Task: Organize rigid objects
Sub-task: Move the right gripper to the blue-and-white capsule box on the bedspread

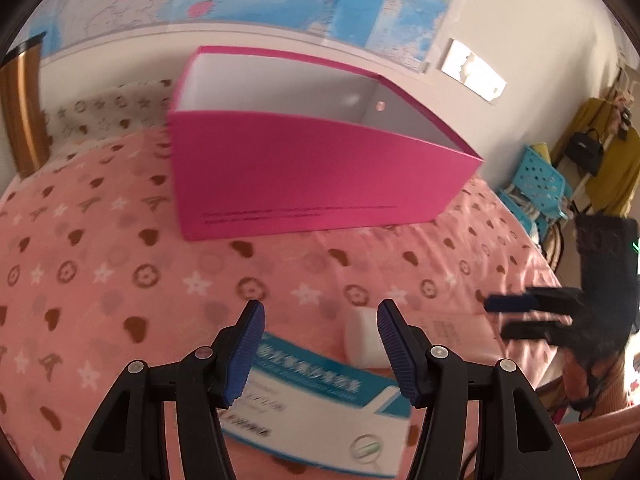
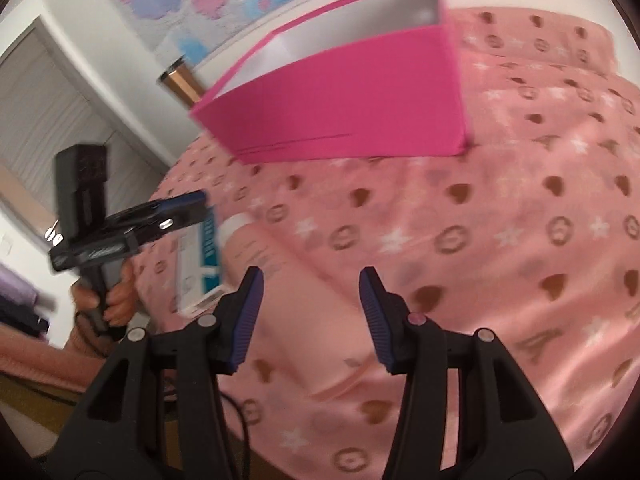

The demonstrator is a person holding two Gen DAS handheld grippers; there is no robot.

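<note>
While both hang parted and empty, the left tool (image 1: 320, 344) straddles the white-and-teal carton (image 1: 316, 408) and the right tool (image 2: 310, 316) the pink bottle (image 2: 296, 304) (likely readying grasps), the pink box (image 1: 304, 176) waiting ahead on the bed (image 1: 100, 272).

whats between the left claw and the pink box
Only bare pink bedspread, in the left wrist view. The medicine carton lies under the left claw, not toward the pink box.
</note>
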